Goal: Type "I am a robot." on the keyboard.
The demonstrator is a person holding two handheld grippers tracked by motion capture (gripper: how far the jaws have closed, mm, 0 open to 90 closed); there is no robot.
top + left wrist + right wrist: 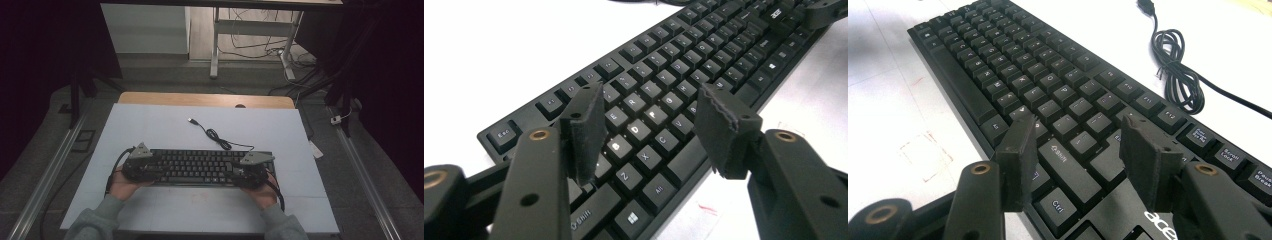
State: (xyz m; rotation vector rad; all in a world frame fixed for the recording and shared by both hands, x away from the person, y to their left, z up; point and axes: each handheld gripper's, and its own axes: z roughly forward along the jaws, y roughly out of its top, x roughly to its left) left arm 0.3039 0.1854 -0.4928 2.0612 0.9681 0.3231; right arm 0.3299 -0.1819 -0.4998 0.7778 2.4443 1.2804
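Keyboard, near table's front edge; left gripper and right gripper poised over its ends, jaws apart, likely for pressing keys.

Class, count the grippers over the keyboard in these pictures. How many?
2. The left gripper is over the keyboard's left end; the right gripper is over its right end.
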